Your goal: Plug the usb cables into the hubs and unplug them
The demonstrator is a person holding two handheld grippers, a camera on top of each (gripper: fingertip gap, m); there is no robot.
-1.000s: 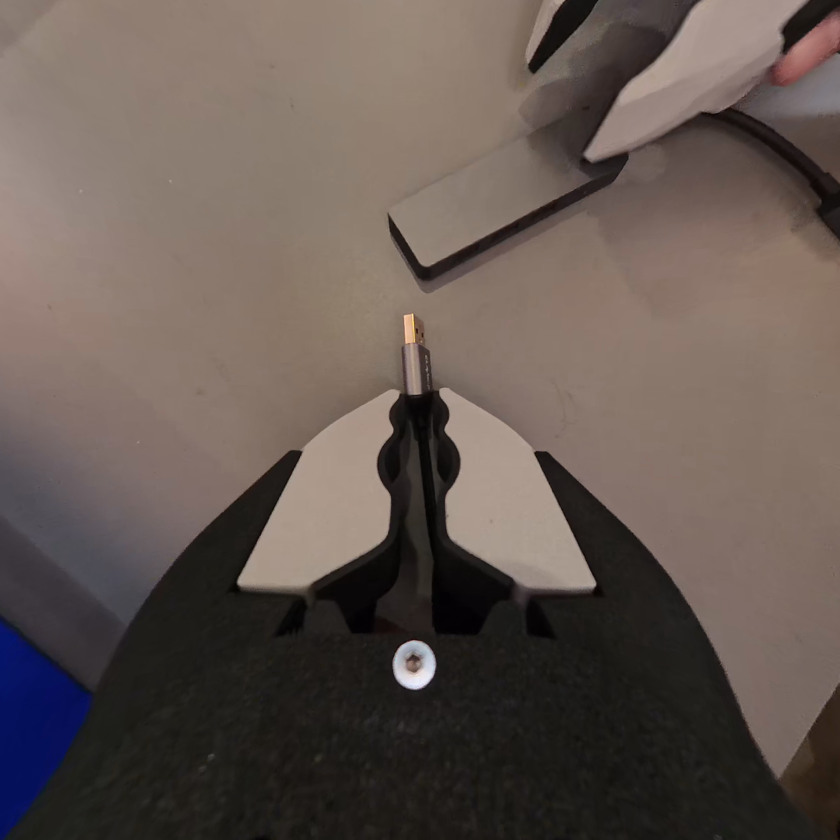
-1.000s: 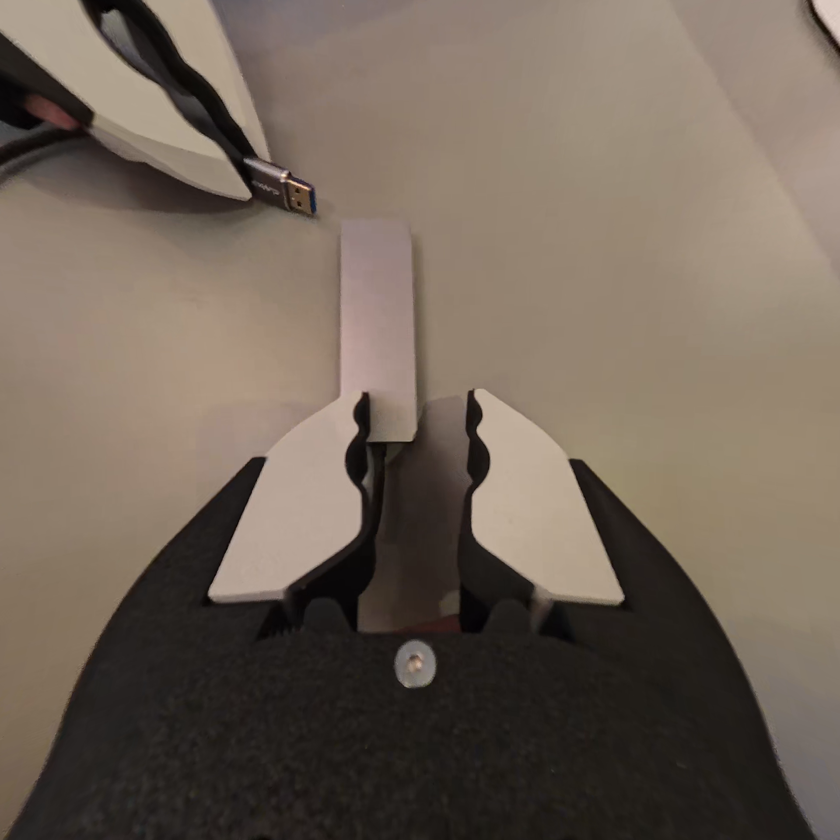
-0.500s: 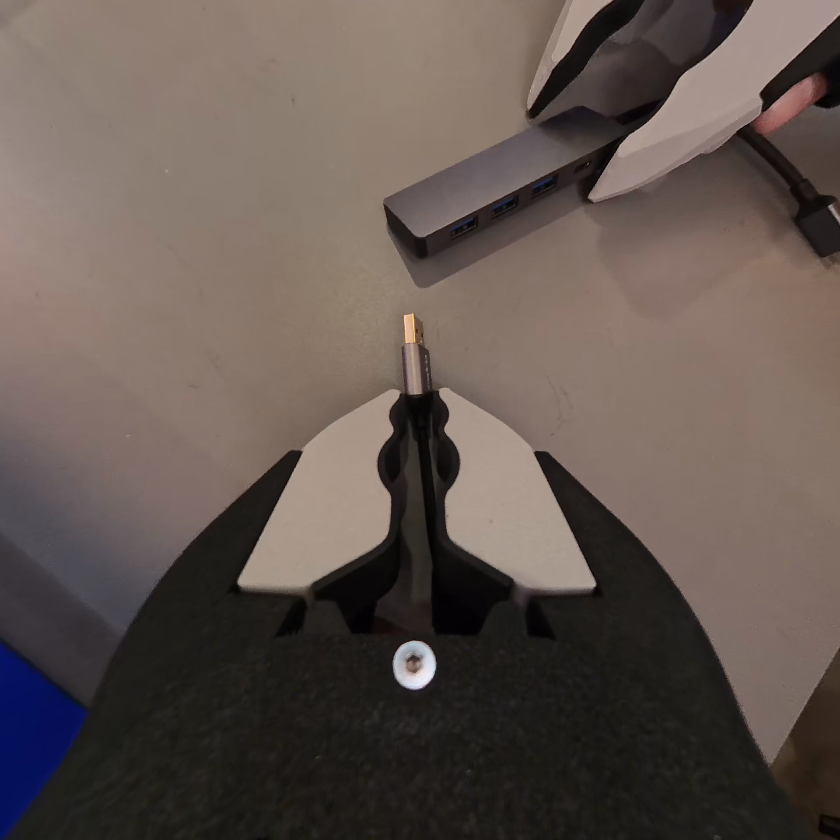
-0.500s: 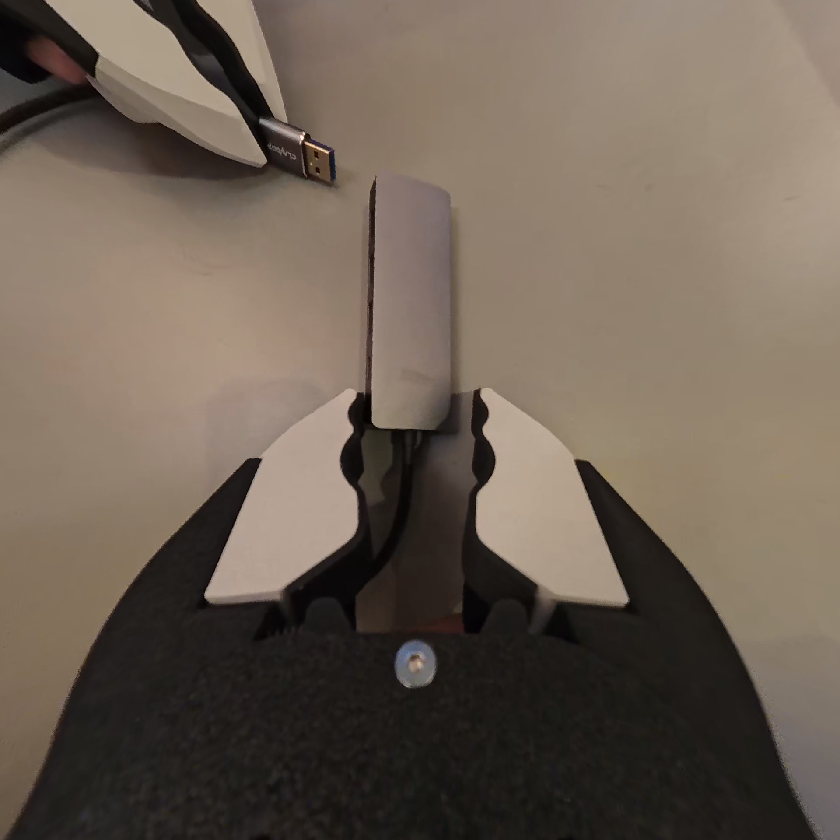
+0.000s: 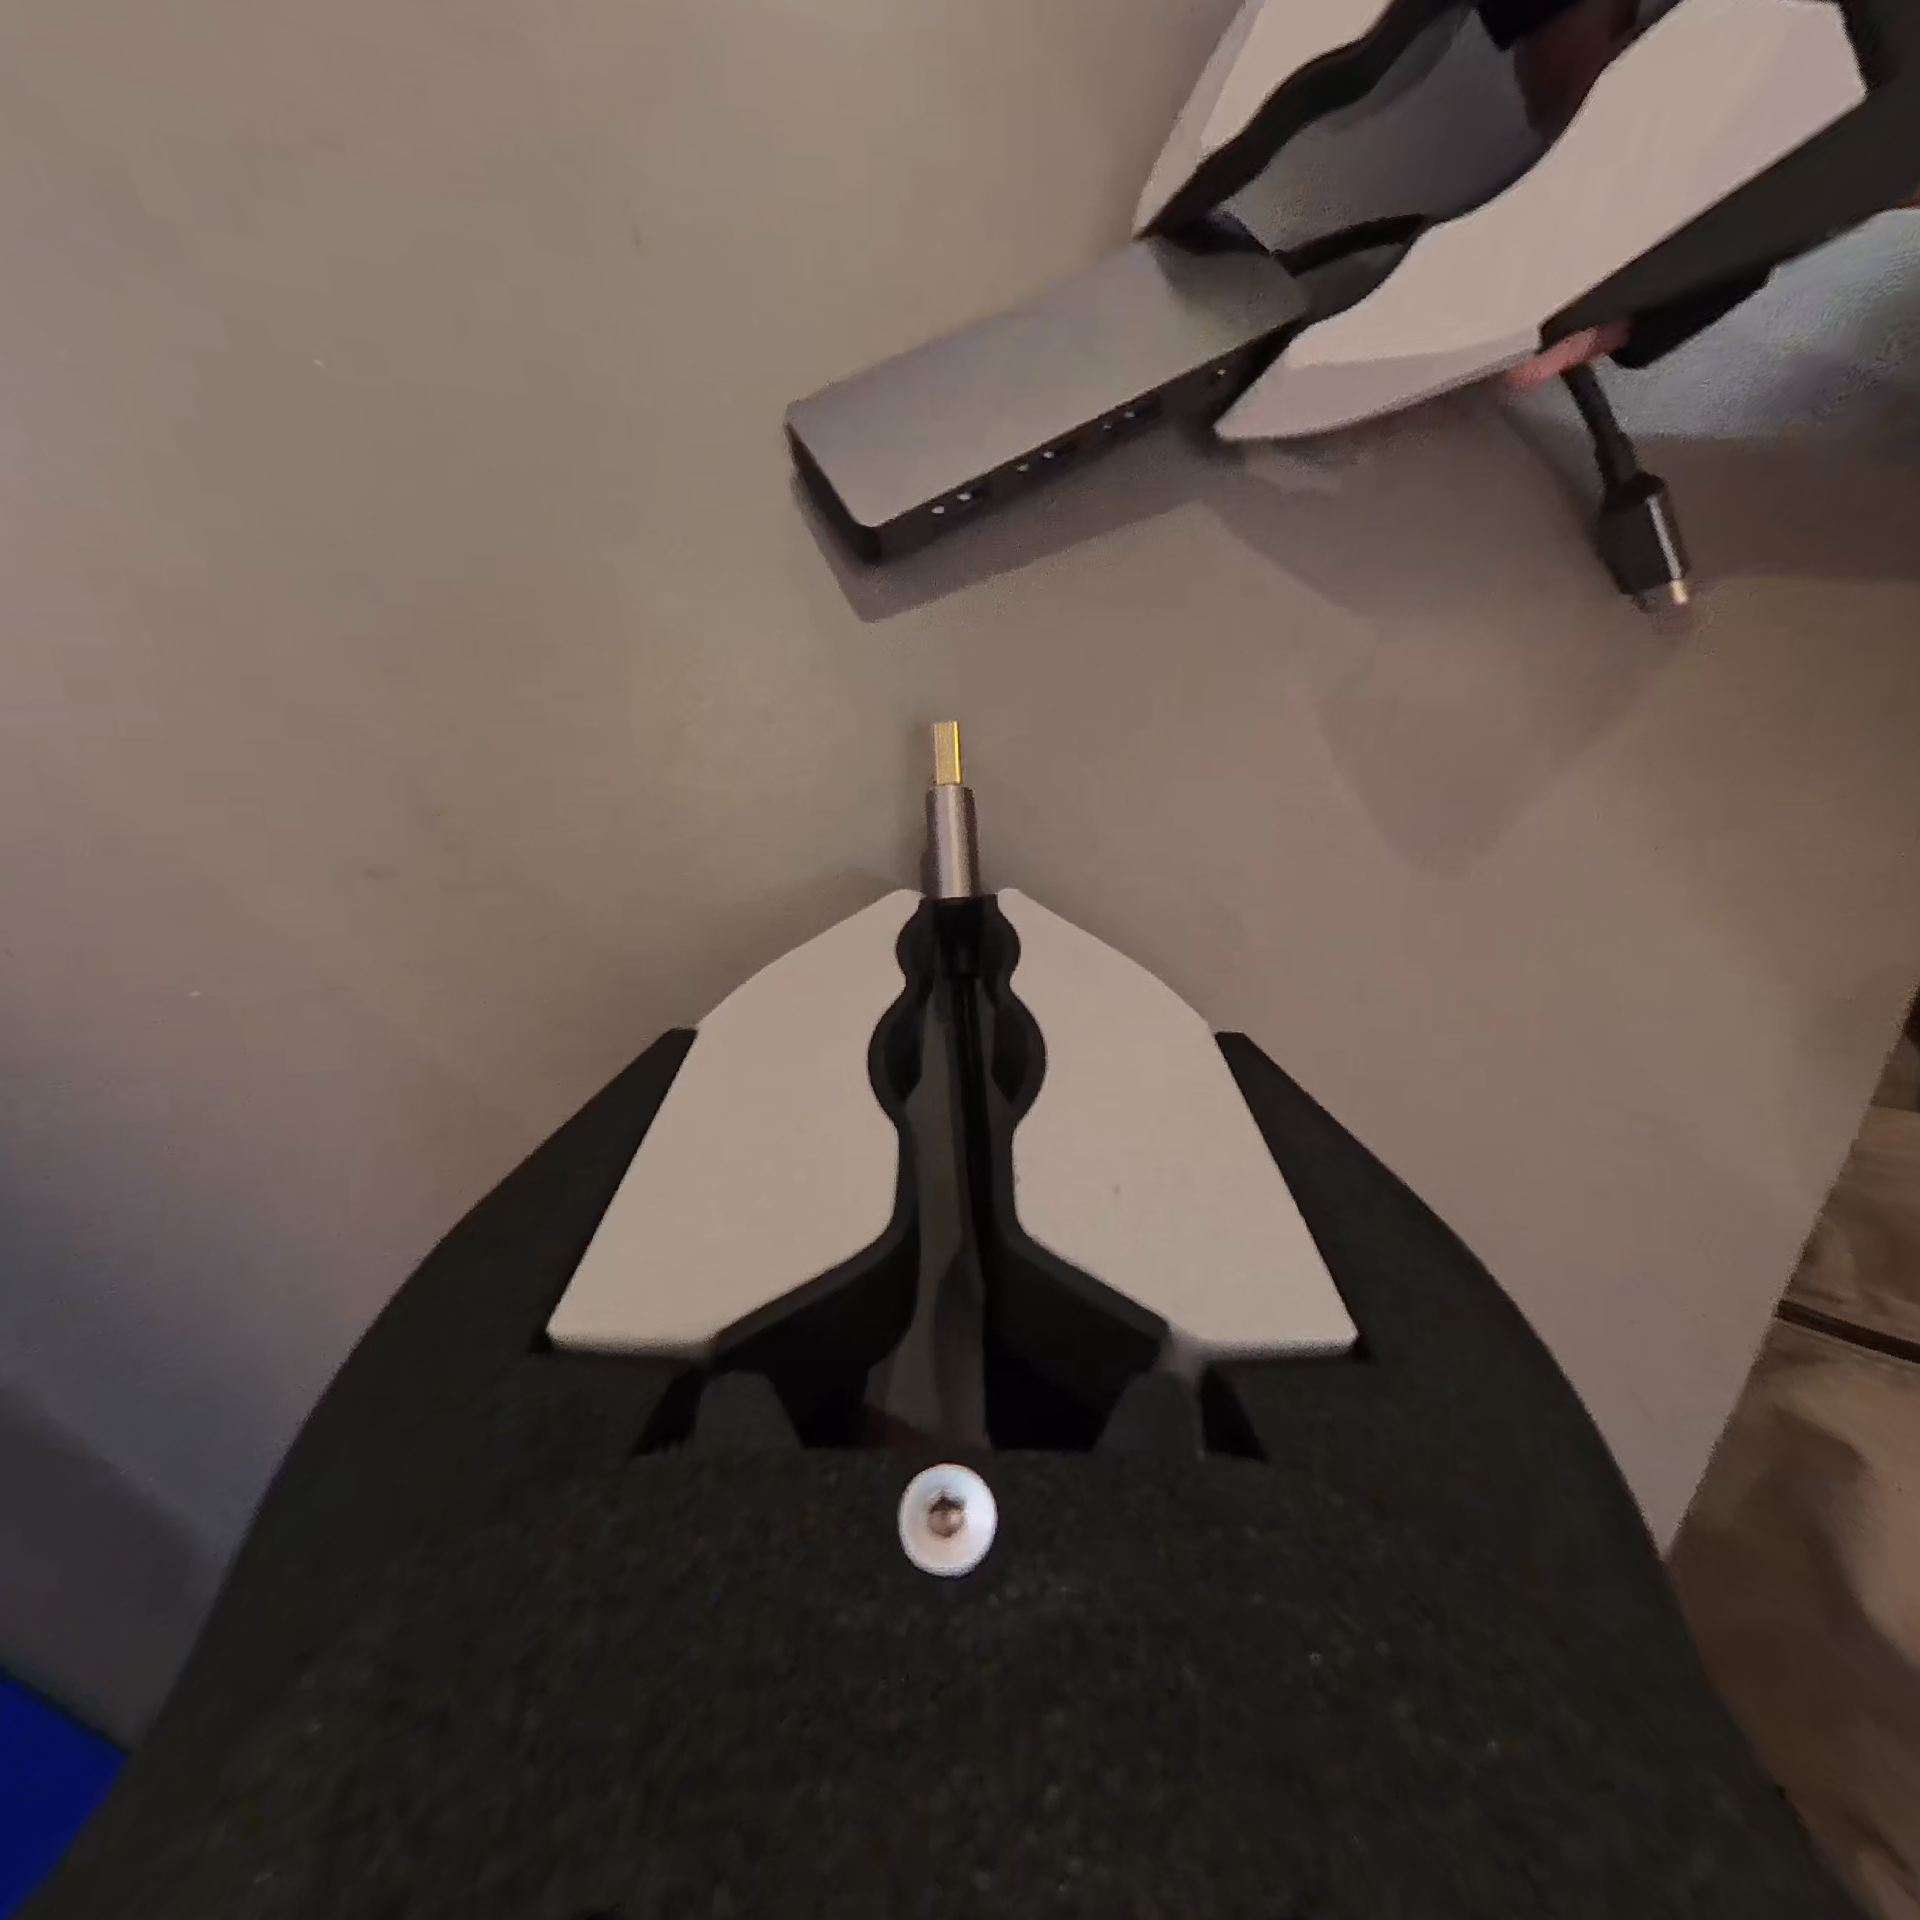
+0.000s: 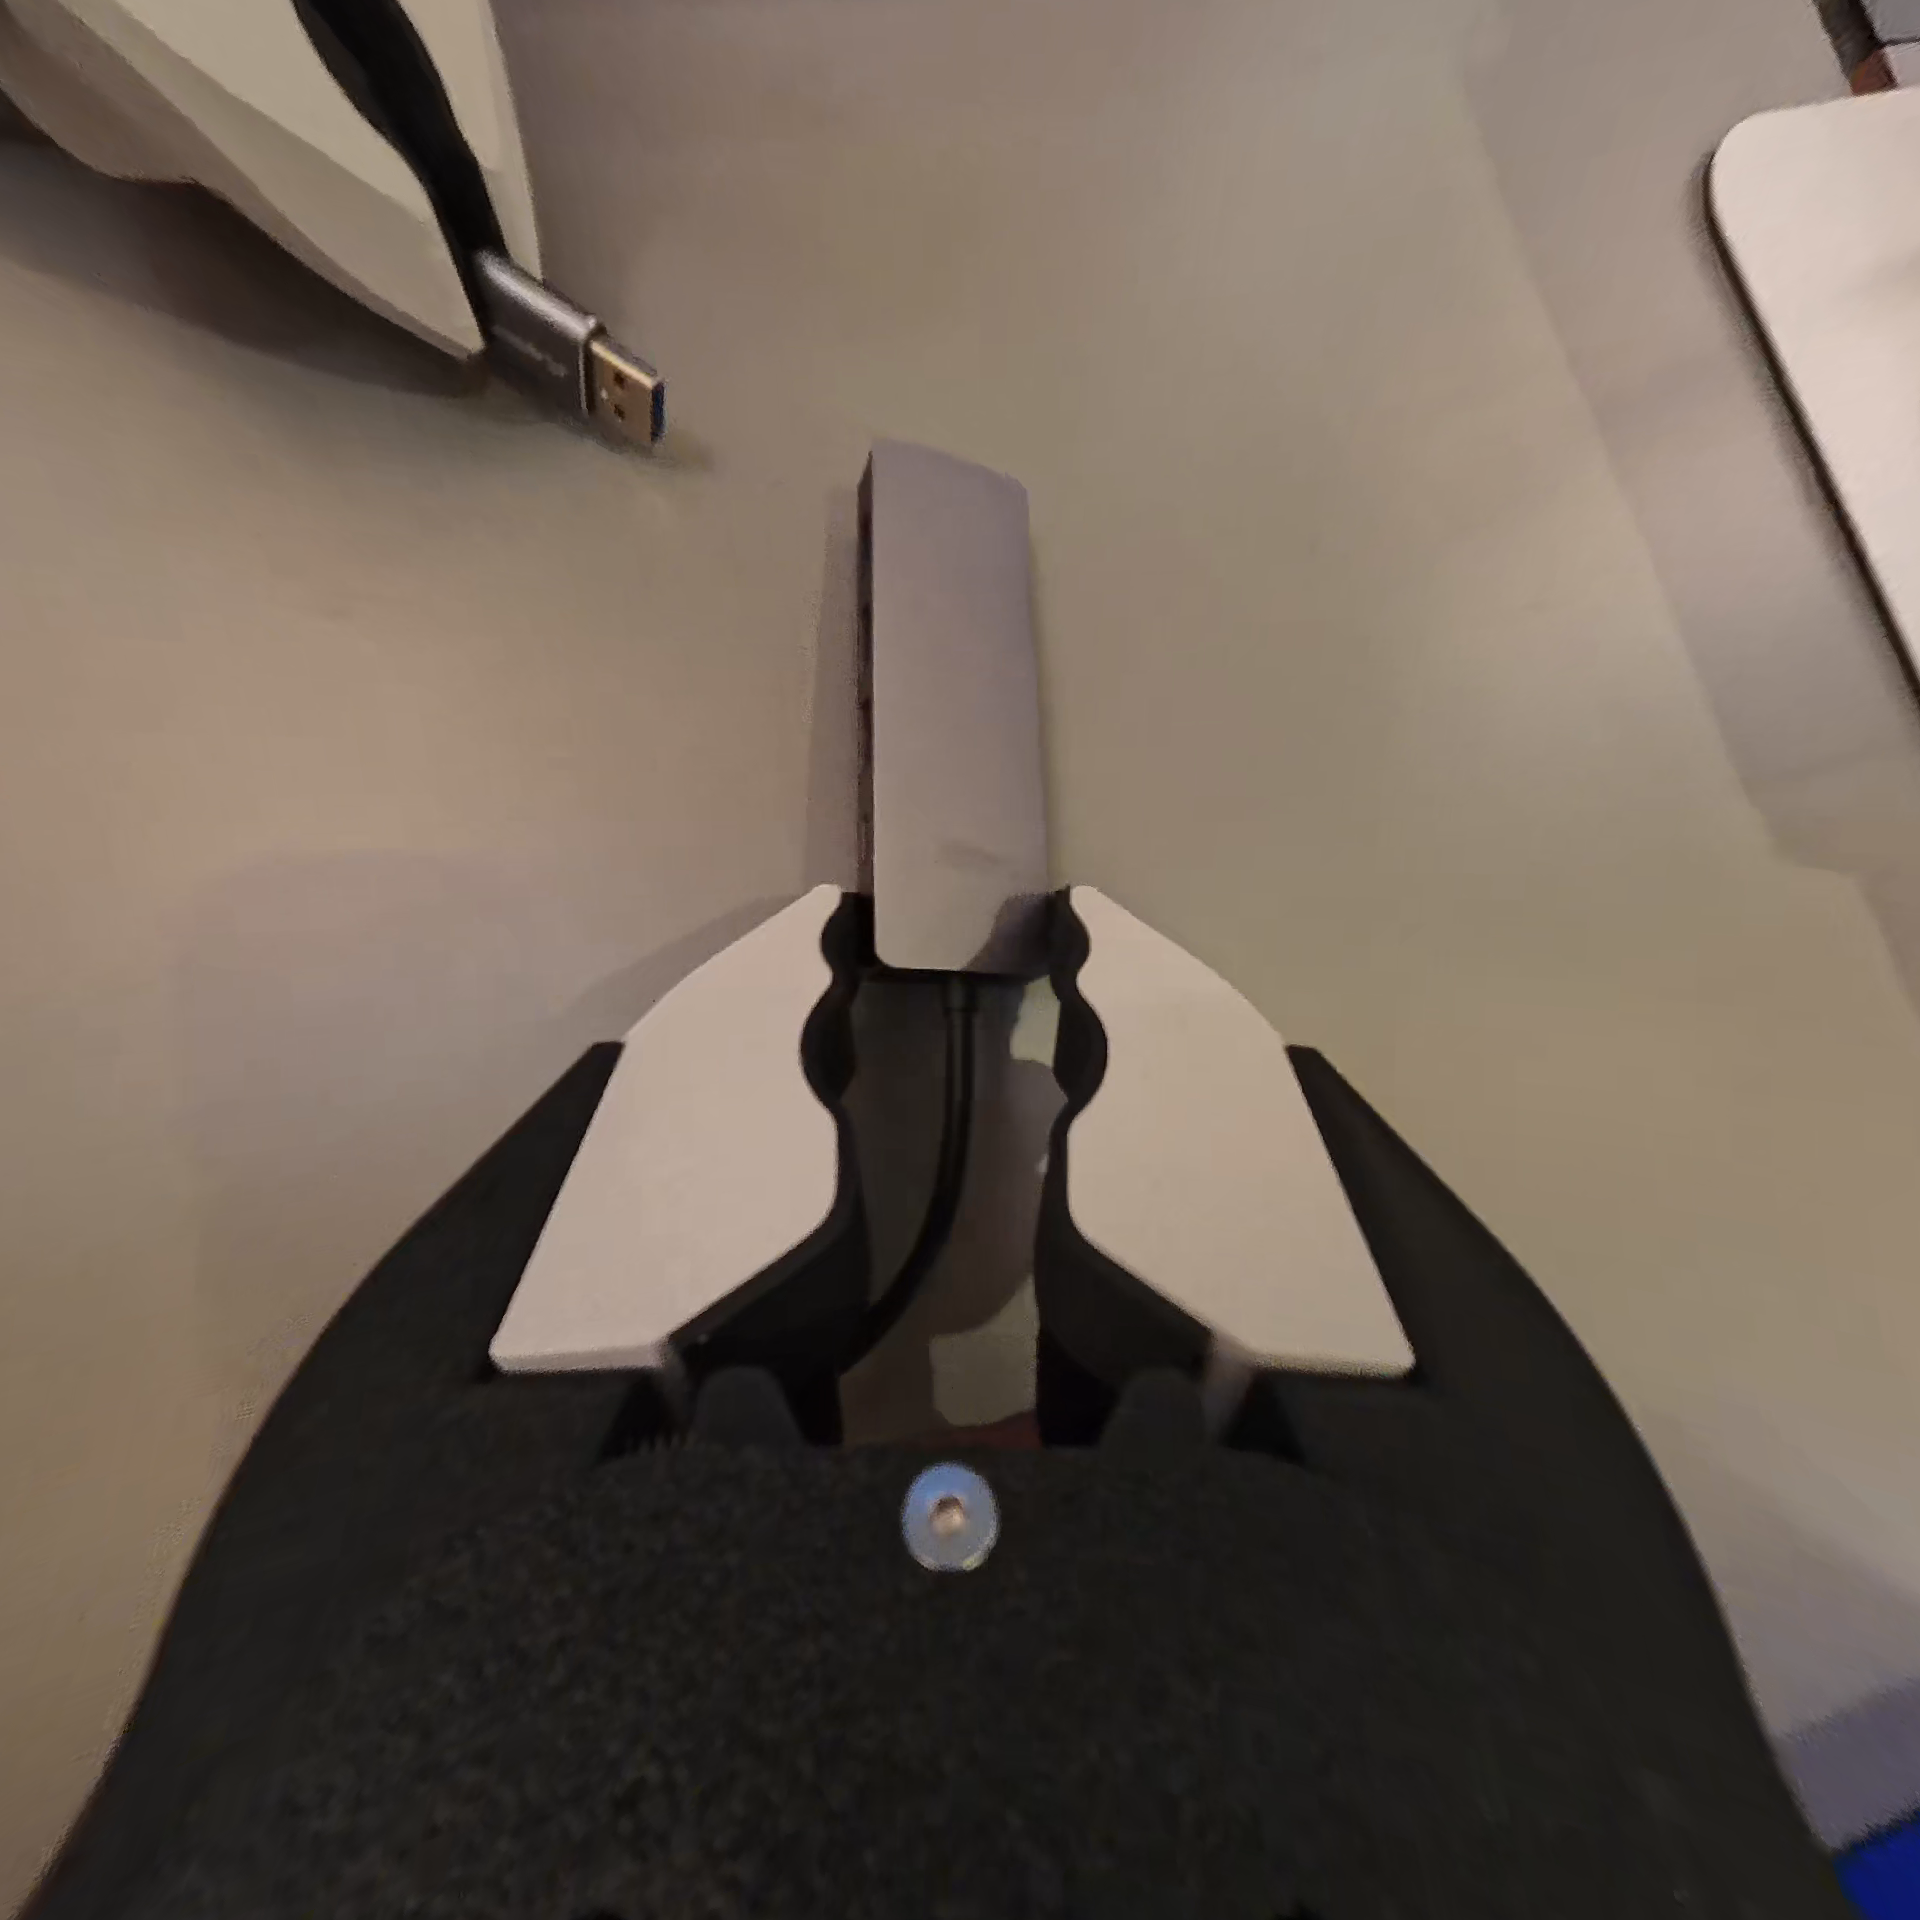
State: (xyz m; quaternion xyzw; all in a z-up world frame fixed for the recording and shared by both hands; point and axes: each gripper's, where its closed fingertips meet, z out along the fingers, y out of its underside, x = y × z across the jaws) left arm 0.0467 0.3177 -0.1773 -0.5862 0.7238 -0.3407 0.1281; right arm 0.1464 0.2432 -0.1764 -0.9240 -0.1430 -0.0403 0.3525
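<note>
1. Grey metal hub (image 6: 951,717) lies flat on the table (image 5: 364,468), its near end now pinched between the jaws of the right gripper (image 6: 951,914), which stood wider a second ago; the hub's own cord (image 6: 935,1174) trails back between the fingers.
2. Its port side (image 5: 1039,468), seen from the left wrist, faces about 5 o'clock.
3. Clamped narrow in the left gripper (image 5: 954,899), the usb plug (image 5: 948,821) points to 12, well short of the ports; I judge that with the hub braced, insertion comes next.
4. At 3 o'clock of the right view sits a pale slab (image 6: 1829,416).
</note>
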